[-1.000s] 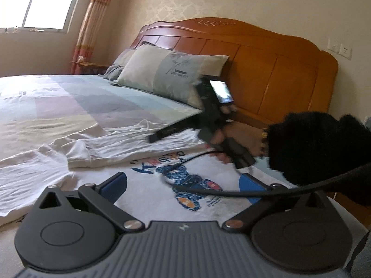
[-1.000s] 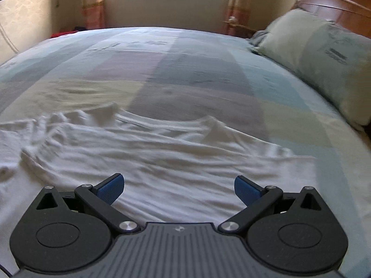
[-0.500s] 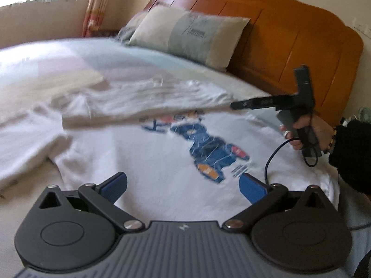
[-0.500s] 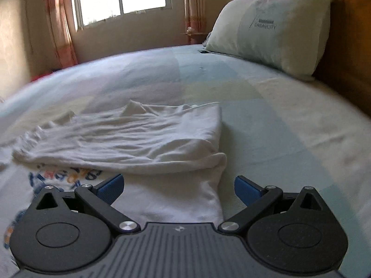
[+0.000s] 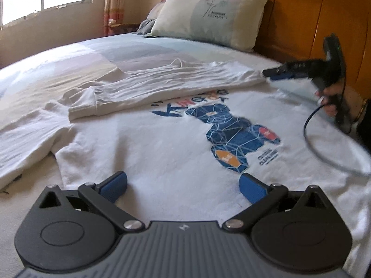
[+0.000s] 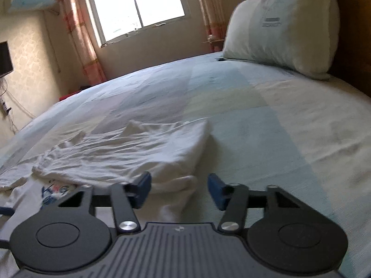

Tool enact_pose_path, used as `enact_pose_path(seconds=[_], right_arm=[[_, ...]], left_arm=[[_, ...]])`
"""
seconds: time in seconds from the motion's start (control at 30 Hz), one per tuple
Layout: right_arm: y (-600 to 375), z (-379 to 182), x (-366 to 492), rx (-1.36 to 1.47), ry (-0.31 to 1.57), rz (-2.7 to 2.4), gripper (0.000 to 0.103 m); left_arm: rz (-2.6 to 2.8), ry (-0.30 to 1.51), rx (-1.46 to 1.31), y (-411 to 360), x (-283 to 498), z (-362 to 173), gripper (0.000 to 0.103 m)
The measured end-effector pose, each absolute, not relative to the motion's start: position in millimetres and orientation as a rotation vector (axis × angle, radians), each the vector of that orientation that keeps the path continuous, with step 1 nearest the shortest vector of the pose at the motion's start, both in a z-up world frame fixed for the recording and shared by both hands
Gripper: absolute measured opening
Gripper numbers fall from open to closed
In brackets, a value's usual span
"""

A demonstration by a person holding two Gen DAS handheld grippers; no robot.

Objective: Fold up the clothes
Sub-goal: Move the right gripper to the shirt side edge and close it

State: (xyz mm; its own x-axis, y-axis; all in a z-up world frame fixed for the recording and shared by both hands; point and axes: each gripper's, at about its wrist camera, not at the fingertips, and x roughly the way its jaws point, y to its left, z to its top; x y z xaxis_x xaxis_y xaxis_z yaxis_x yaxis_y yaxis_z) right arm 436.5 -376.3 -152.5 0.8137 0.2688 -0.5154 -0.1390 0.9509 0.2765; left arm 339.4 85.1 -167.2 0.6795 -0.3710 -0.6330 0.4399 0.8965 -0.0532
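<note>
1. The white T-shirt point(image 5: 167, 139) lies on the bed point(image 6: 266, 120), its far side folded over, its near hem hidden behind the left gripper point(image 5: 183, 185).
2. Both grippers spread, empty; right gripper point(image 6: 179, 191) at the fold's corner.
3. A pillow point(image 5: 208, 16) lies far behind.

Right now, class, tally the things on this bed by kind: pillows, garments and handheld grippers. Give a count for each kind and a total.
Pillows: 2, a pale one and a grey one behind it
Garments: 1, the white T-shirt
Handheld grippers: 2, the left gripper and the right gripper
Total: 5
</note>
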Motion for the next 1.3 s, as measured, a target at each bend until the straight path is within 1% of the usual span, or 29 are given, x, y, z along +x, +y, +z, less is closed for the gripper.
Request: enact_pose_path(seconds=[0.03, 0.1, 0.13, 0.2, 0.23, 0.27, 0.33, 0.63, 0.67, 0.7, 0.8, 0.87, 1.0, 1.13, 1.2, 1.27, 1.3], right_arm=[[-384, -155, 440, 0.269, 0.585, 0.220, 0.049], [-397, -162, 449, 0.391, 0.583, 0.254, 0.047], [-399, -166, 453, 0.428, 0.589, 0.268, 0.044], [-394, -170, 459, 0.401, 0.619, 0.250, 0.034], [-391, -173, 462, 0.378, 0.635, 0.242, 0.025], [-392, -174, 461, 0.396, 0.636, 0.255, 0.018], [-392, -174, 459, 0.410, 0.646, 0.273, 0.013], [-401, -167, 435, 0.455, 0.712, 0.277, 0.011], [-402, -164, 433, 0.449, 0.716, 0.262, 0.007], [-404, -162, 432, 0.456, 0.705, 0.258, 0.006], [-408, -156, 431, 0.478, 0.670, 0.245, 0.006], [-412, -152, 430, 0.492, 0.647, 0.236, 0.010], [-406, -144, 435, 0.516, 0.601, 0.272, 0.012], [-379, -154, 461, 0.496, 0.653, 0.322, 0.013], [-372, -171, 469, 0.414, 0.719, 0.241, 0.000], [-384, -171, 469, 0.486, 0.713, 0.240, 0.002], [-390, -166, 468, 0.494, 0.693, 0.233, 0.007]], left_arm=[[-0.447, 0.687, 0.111, 84, 339, -167, 0.102], [-0.443, 0.687, 0.110, 84, 340, -168, 0.102], [-0.441, 0.687, 0.108, 84, 341, -168, 0.102], [-0.437, 0.689, 0.111, 83, 341, -168, 0.102], [-0.434, 0.690, 0.112, 82, 342, -168, 0.102], [-0.431, 0.691, 0.112, 81, 342, -168, 0.102], [-0.427, 0.692, 0.113, 80, 342, -168, 0.102], [-0.402, 0.711, 0.110, 78, 343, -165, 0.102], [-0.395, 0.724, 0.108, 77, 344, -163, 0.102], [-0.383, 0.749, 0.104, 75, 347, -160, 0.102], [-0.347, 0.795, 0.059, 75, 355, -145, 0.102], [-0.334, 0.771, 0.041, 75, 362, -133, 0.102], [-0.309, 0.706, 0.085, 63, 384, -109, 0.102], [-0.318, 0.718, 0.073, 45, 416, -104, 0.102], [-0.316, 0.737, 0.043, 37, 426, -108, 0.102], [-0.315, 0.757, 0.019, 33, 427, -112, 0.102], [-0.319, 0.765, 0.008, 32, 425, -114, 0.102]])
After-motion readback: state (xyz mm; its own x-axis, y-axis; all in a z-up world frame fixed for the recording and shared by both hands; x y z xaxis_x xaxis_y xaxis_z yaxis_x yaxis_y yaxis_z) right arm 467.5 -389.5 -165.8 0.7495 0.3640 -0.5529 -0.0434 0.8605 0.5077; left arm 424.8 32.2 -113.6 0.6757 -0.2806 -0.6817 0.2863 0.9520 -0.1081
